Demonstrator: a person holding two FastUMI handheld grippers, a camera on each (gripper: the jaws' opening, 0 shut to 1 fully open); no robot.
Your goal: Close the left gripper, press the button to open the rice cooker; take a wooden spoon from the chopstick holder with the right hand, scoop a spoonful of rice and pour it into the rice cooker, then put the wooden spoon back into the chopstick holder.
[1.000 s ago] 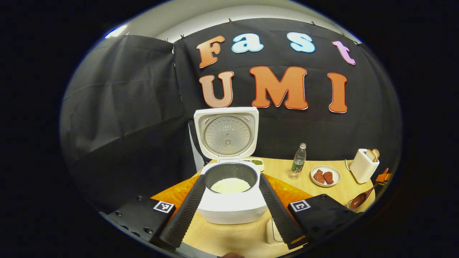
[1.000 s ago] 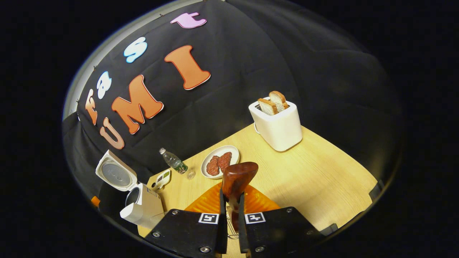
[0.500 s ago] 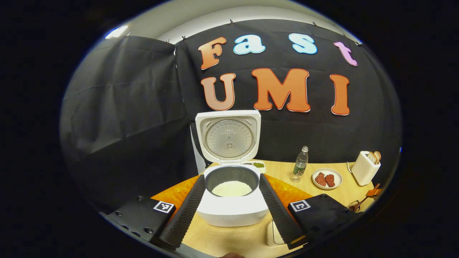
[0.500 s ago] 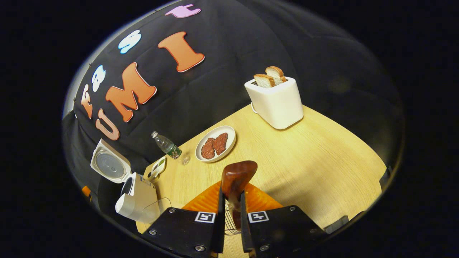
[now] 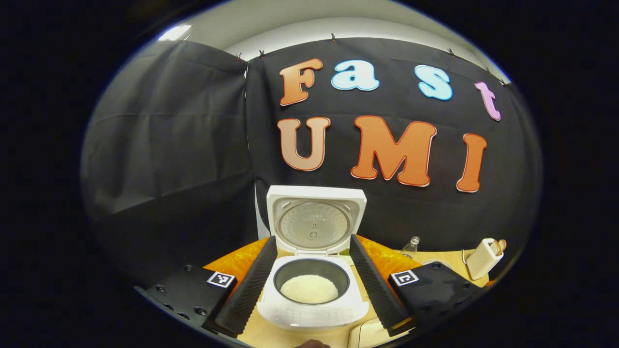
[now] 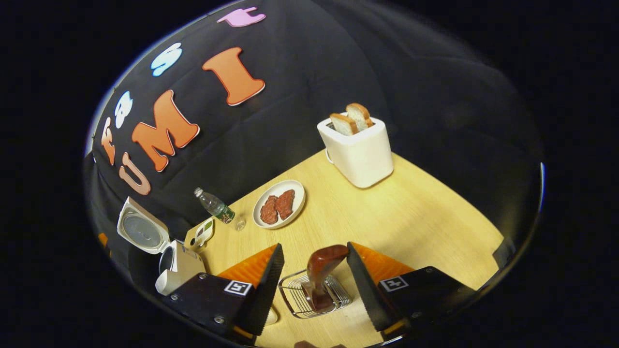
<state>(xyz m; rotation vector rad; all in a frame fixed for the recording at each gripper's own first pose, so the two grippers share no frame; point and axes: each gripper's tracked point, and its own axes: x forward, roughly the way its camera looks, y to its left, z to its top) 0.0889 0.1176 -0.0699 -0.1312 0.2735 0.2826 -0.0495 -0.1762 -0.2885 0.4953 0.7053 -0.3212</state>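
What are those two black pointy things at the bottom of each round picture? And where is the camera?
Those are the two fingers of a grabbing tool. A person holds one tool in each hand, and a little camera rides on each, looking forward along its fingers.

In the left gripper view, the left gripper is open and holds nothing. Past it sits a white rice cooker with its lid up and rice inside.

In the right gripper view, the right gripper is open too. Between its fingers a wooden spoon stands in a wire chopstick holder, not gripped. On the wooden table are a toaster with bread, a plate of meat and a water bottle.
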